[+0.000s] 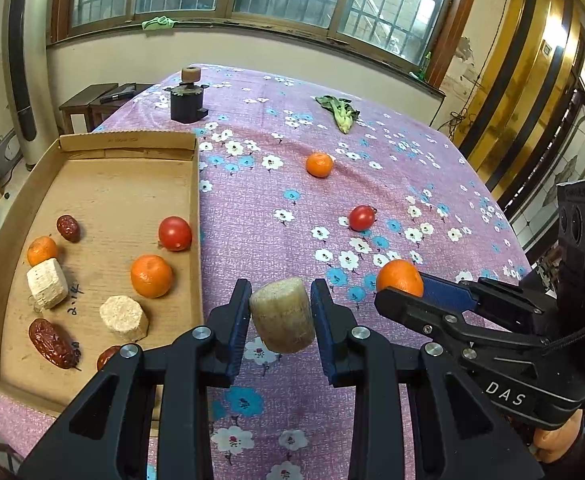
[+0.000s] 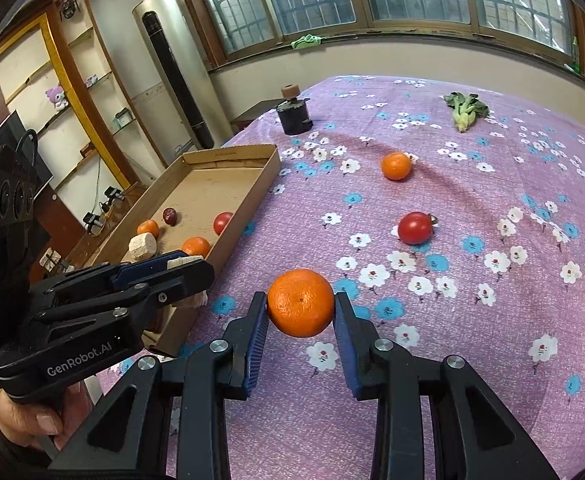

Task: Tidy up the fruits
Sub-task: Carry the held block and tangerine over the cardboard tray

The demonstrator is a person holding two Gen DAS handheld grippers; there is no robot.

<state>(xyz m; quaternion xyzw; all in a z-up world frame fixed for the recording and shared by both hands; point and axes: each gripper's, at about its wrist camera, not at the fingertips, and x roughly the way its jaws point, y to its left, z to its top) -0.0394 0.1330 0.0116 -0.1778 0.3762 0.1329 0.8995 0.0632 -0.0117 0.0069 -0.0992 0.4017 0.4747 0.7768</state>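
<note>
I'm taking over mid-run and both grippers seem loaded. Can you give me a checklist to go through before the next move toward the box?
1. Left gripper shut on the pale cylinder chunk: ok, pads press both sides.
2. Right gripper shut on the held orange: ok.
3. Free floor in the cardboard box: ok, far half is bare.
4. Both loads clear of the tablecloth: ok, both look lifted off it.
5. Fruit left on the cloth: not ok, a loose orange and a tomato remain.
6. The grippers clear of each other: cannot tell, they sit close.
</note>
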